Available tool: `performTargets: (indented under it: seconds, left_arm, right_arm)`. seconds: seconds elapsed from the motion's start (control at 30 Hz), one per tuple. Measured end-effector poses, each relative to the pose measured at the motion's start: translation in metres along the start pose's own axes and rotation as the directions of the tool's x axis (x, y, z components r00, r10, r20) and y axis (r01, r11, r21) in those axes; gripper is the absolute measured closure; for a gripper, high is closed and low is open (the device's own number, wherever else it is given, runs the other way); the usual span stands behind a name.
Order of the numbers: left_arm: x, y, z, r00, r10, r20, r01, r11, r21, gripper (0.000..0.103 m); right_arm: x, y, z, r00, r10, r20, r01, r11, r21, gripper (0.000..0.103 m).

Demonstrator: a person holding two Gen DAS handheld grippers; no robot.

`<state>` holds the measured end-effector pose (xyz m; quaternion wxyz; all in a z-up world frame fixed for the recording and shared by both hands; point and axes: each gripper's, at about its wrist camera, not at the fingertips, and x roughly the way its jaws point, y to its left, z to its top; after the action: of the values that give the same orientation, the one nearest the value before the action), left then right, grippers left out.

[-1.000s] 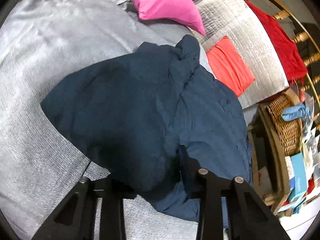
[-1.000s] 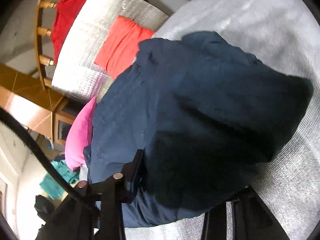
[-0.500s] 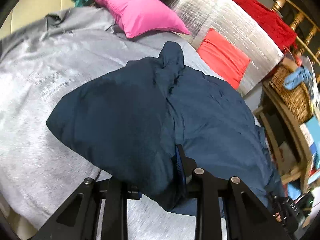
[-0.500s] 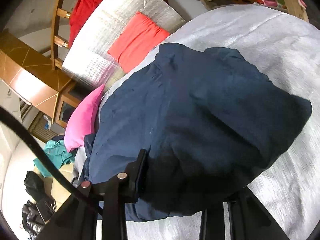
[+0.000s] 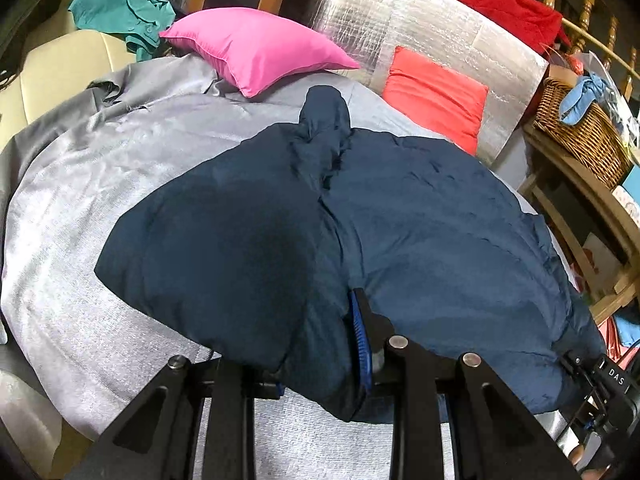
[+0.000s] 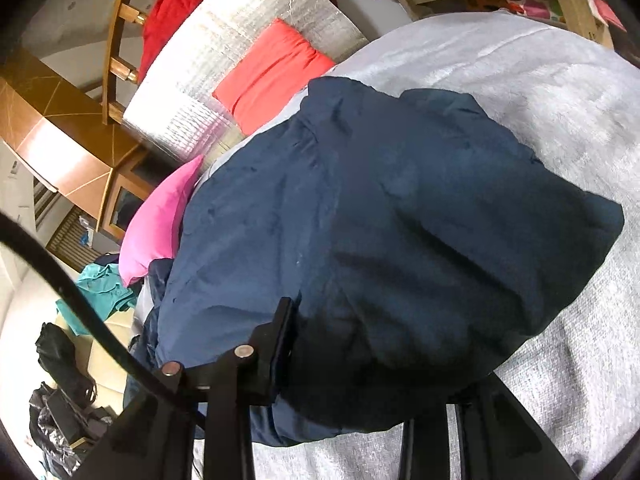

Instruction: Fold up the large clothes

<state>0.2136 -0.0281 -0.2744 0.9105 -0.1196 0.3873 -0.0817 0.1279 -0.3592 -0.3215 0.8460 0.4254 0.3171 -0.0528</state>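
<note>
Grey bedding [image 5: 100, 208] covers a bed where a puffy navy jacket [image 5: 420, 232] lies folded over itself. Both left tongs [image 5: 320, 356] and right tongs [image 6: 372, 364] are clamped on its near edge. Behind sit a pink pillow [image 5: 256, 46], red cushion [image 5: 434, 94] and wicker basket [image 5: 580, 136].

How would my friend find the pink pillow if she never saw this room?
Look at the big grey bed cover. At its far end, left of the orange-red cushion leaning on the silver panel, lies the pink pillow. It is the only bright pink thing, beyond the dark blue garment.
</note>
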Motion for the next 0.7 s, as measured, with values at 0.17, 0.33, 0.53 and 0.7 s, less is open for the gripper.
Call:
performTargets:
  seconds: [0.17,0.33,0.53,0.7]
  left_arm:
    - [0.001,0.002,0.0,1.0,0.003,-0.011,-0.003,1.0,0.003,0.071]
    - [0.0,0.001,0.0,0.999,0.023,-0.031,-0.023,0.999,0.022,0.066]
    - [-0.012,0.004,-0.006,0.997,0.07,-0.034,-0.069,0.997,0.037,0.05]
    - [-0.027,0.006,-0.012,0.996,0.086,-0.04,-0.084,0.995,0.045,0.046]
  right_arm:
    - [0.0,-0.004,-0.001,0.999,0.009,-0.033,-0.009,1.0,0.023,0.061]
    - [-0.007,-0.007,-0.004,0.999,-0.006,-0.047,0.007,1.0,0.02,0.055]
    - [-0.022,-0.013,-0.014,0.997,-0.009,-0.077,0.01,1.0,0.014,0.049]
    - [-0.039,-0.005,-0.025,0.995,-0.001,-0.104,-0.004,0.999,-0.046,0.049]
